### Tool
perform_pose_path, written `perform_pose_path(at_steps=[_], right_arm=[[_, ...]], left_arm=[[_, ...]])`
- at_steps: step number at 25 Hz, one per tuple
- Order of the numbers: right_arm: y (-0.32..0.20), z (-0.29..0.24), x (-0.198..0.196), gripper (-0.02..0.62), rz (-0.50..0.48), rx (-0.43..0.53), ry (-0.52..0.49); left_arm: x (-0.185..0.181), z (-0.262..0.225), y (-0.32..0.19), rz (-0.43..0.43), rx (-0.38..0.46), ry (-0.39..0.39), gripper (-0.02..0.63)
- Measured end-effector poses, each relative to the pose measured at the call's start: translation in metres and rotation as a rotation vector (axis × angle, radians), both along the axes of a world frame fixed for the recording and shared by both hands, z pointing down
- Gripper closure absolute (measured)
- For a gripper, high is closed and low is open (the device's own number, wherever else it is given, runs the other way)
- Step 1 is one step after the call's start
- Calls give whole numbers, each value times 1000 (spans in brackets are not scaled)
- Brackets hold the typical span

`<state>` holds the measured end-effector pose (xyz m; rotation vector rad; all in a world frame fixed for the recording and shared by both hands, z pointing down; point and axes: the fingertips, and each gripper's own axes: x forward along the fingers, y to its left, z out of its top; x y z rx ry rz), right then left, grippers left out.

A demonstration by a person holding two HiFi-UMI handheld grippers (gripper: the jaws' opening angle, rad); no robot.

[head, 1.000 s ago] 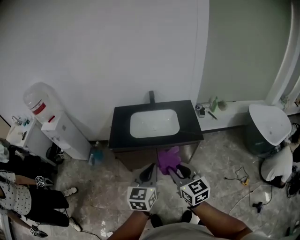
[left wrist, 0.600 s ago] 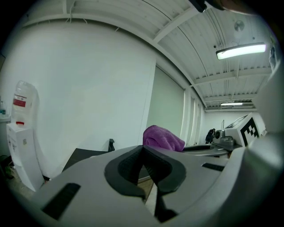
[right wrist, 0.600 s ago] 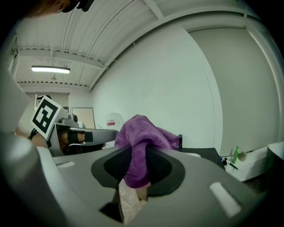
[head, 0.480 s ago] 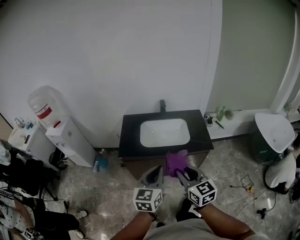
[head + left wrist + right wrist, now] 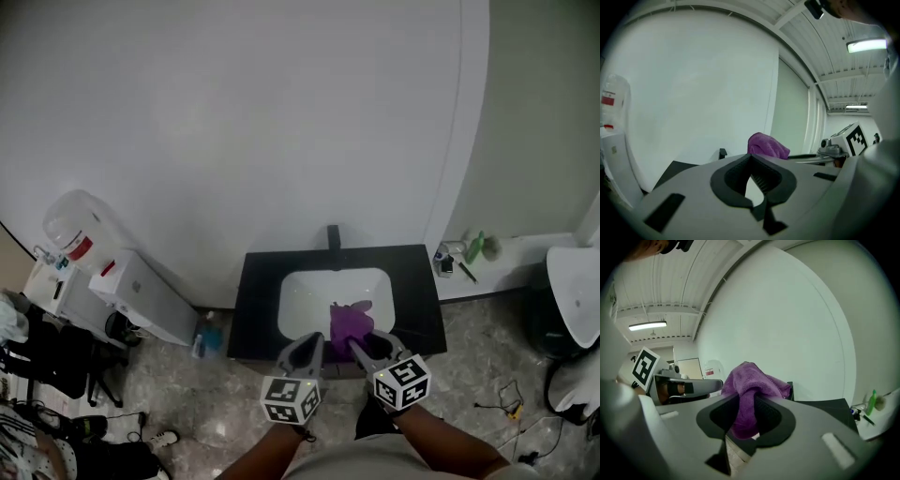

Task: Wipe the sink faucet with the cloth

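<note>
A rumpled, fuzzy purple cloth (image 5: pixel 349 322) bunches up, clamped in the right claw (image 5: pixel 360 343) over the near side of the white sink (image 5: pixel 305 298). The left claw (image 5: pixel 307 345), just beside it, is closed on nothing.

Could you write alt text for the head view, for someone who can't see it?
Seen from above, the right tool holds a purple cloth out toward a white sink in a black counter, with its dark faucet at the back wall. The left tool is alongside, shut and empty.
</note>
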<state>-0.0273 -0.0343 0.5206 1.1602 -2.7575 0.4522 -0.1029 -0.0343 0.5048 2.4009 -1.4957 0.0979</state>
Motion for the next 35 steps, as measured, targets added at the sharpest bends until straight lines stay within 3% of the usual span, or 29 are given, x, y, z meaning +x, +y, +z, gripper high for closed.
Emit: perform_pose_path(at_steps=[5, 8, 10, 17, 21, 24, 27, 33, 35], right_arm=[[-114, 15, 19, 497, -97, -66, 4], [-170, 27, 17, 497, -124, -103, 21], [-197, 35, 7, 497, -135, -113, 31], [-293, 69, -25, 495, -92, -180, 105], [-388, 95, -39, 495, -52, -173, 251], [-439, 133, -45, 494, -33, -243, 352], [-443, 152, -50, 494, -64, -263, 362], [-351, 163, -52, 496, -159, -275, 350], [-373, 150, -53, 495, -128, -215, 350]], left_arm=[[26, 14, -104, -58, -75, 44, 600], [27, 22, -150, -78, -45, -106, 600], [22, 26, -178, -72, -28, -156, 600], [-4, 68, -250, -49, -133, -104, 600], [-7, 90, -275, -8, -195, -79, 600], [-13, 103, -282, 7, -230, -71, 600], [-20, 113, -288, 18, -254, -69, 600], [-37, 121, -295, 5, -276, -48, 600], [-41, 124, -296, 3, -276, -55, 600]])
